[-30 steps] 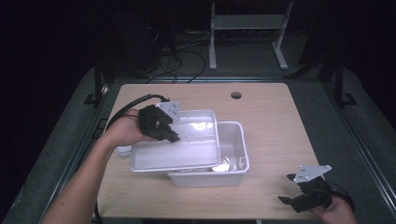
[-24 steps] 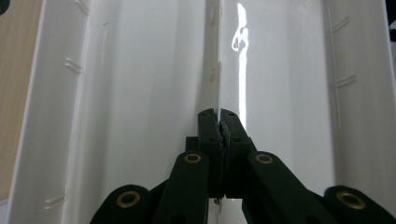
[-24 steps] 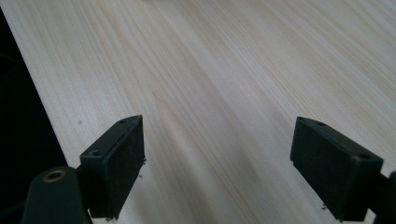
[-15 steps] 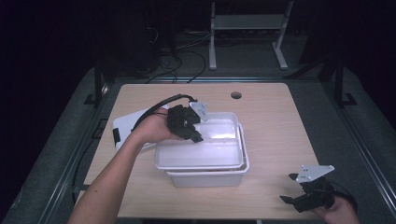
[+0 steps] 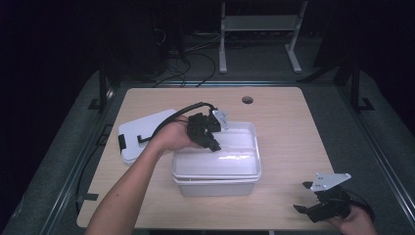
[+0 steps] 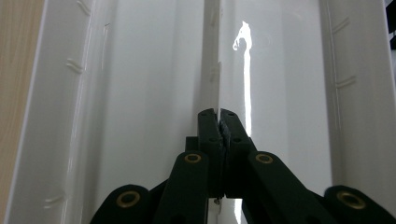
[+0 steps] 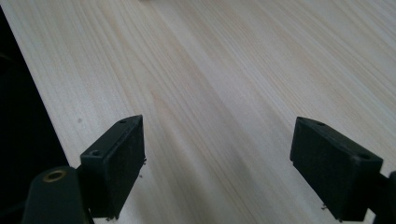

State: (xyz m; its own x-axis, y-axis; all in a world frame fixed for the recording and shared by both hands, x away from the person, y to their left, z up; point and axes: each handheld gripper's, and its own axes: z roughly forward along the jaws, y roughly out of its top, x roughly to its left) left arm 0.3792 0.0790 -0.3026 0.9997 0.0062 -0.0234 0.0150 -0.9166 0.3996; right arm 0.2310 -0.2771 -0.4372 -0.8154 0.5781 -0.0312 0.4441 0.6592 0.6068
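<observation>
At centre frame in the high view, the left gripper (image 5: 214, 143) sits over the near-left part of a translucent white tray (image 5: 242, 142), which rests nested on top of a white bin (image 5: 215, 186) on the wooden table (image 5: 293, 132). Left forearm enters from the lower left of the frame and crosses to the tray. In the left gripper view, the jaws are pressed together on a thin upright ridge of the tray (image 6: 211, 70); the ridge edge runs up the middle of the frame from between the pads, glossy tray floor on both sides, tray walls at far left and far right.

A white lid (image 5: 142, 132) with a black latch lies flat on the table left of centre, just beside the bin, partly behind the left hand.

Right gripper (image 5: 311, 205) rests at the lower right of the high view, well apart from the bin, near the table's front edge. In the right gripper view, its jaws stand wide apart with only bare wood between them.
</observation>
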